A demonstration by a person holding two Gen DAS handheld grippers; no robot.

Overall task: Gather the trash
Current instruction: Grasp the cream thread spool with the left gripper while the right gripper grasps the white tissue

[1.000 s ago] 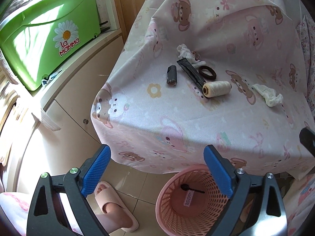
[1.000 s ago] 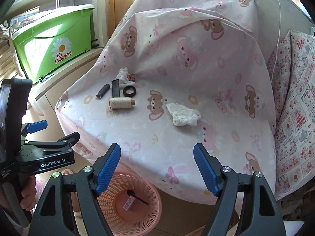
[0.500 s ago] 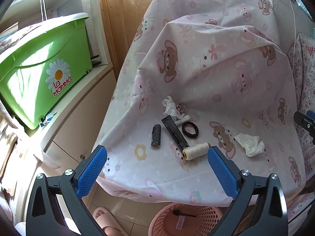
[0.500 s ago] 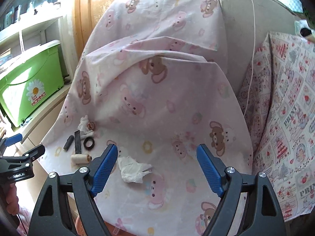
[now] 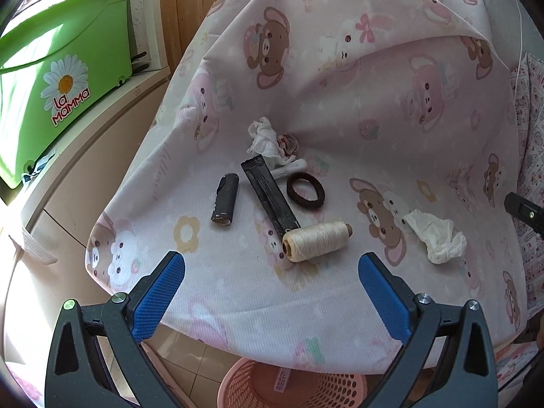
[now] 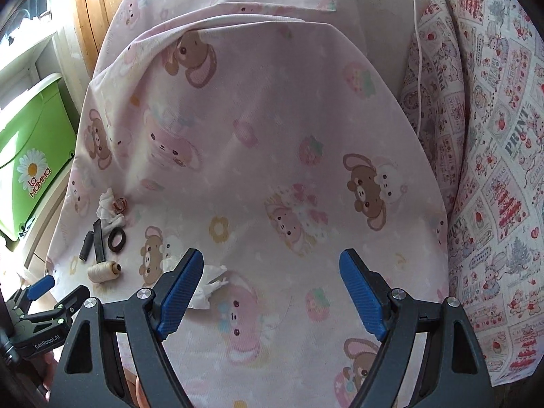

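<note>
On the pink bear-print cloth lie a crumpled white tissue, a second crumpled tissue, a black sachet, a dark small roll, a brown hair tie and a cream thread spool. My left gripper is open and empty, just short of the spool. My right gripper is open and empty; the white tissue lies just behind its left finger. The pink mesh basket stands on the floor below the cloth's edge.
A green plastic bin sits on a cream cabinet to the left. A patterned cushion stands at the right. My left gripper also shows in the right wrist view. Wooden panelling is behind the cloth.
Both grippers have risen and moved forward over the cloth. The items now lie closer to the left gripper, and the basket has dropped to the bottom edge. Both stay open.
</note>
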